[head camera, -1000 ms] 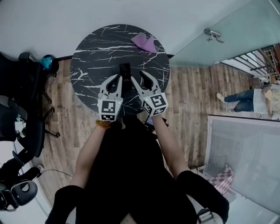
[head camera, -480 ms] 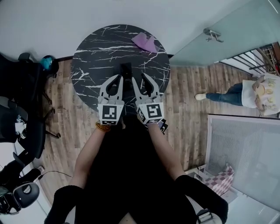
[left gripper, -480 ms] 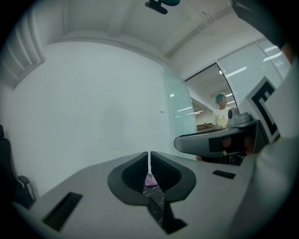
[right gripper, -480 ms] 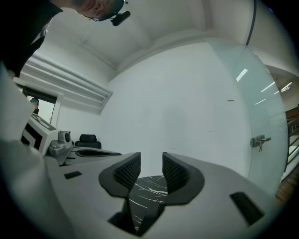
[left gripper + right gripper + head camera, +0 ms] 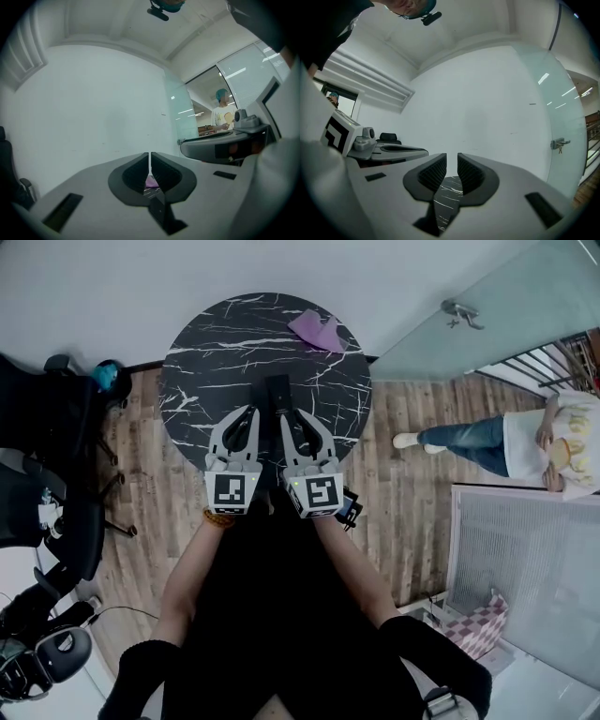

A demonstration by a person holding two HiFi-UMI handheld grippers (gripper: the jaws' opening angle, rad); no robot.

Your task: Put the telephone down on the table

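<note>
Lighting is bright, even and diffuse in all three views, with no hard shadows.

Head view: the round black marble table with white veins [image 5: 202, 362] carries no glare. The pale frosted glass panel [image 5: 487, 315] is flatly lit. Heavy wide-angle distortion bends the wood-plank floor [image 5: 141, 456] toward the frame edges.

Left gripper view: bright streaks of strip lighting [image 5: 236, 72] show at upper right, and a black circular vignette cuts the corners. Near surfaces are soft.

Right gripper view: the plain white wall [image 5: 487, 108] is close to overexposed. The vignette is the same.
</note>
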